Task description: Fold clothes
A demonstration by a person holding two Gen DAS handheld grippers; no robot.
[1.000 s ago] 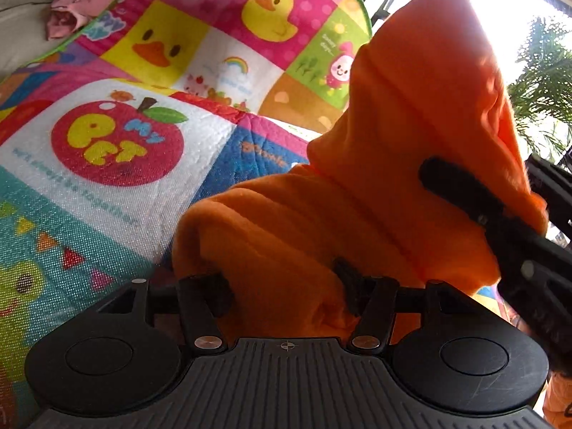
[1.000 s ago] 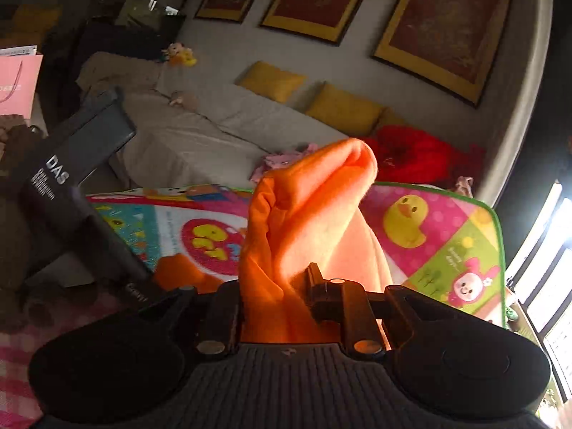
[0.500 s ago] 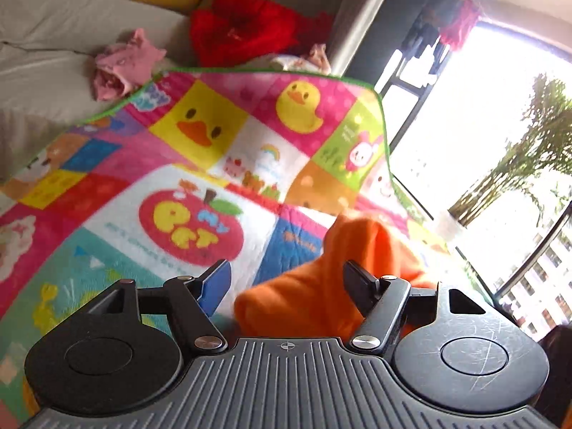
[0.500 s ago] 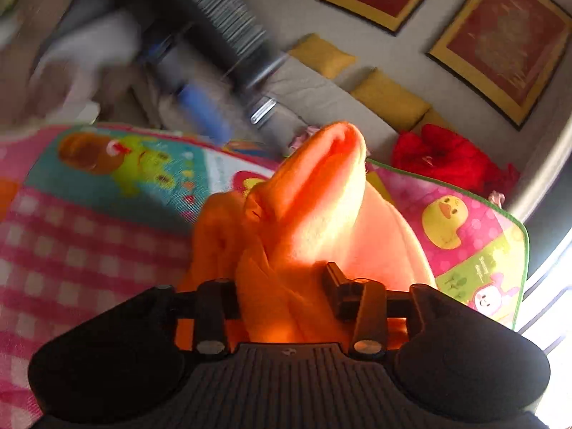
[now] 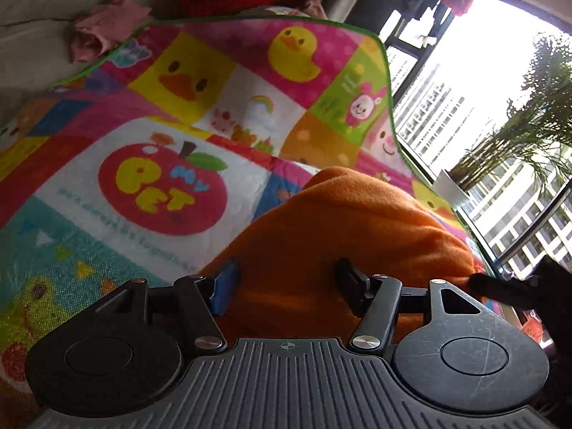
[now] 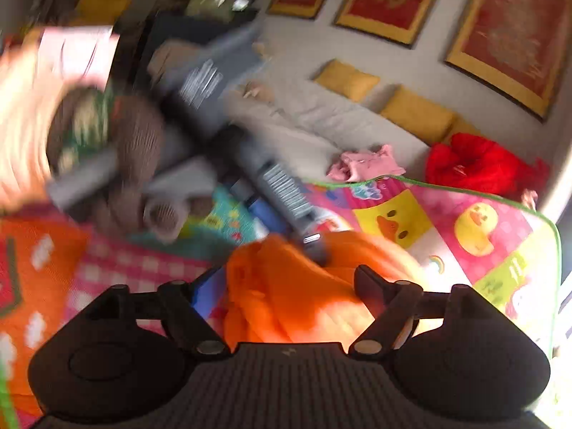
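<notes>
Left wrist view takes in the bright play mat (image 5: 107, 221) first, its red apple printed "MY PET" with a blurred line beneath I can't read in full. On it lies the orange fleece garment (image 5: 357, 228), bunched up. My left claw (image 5: 286, 282) is closing with fleece between its jaws, though I can't tell if the pads press. My right claw (image 6: 282, 286) is opening, spread wide around the fleece. Behind sit red framed pictures (image 6: 507, 32), yellow cushions (image 6: 416, 114), and a small pink garment (image 6: 364, 162).

Orange fleece garment (image 5: 350, 236) bunched on playmat (image 5: 107, 178)
</notes>
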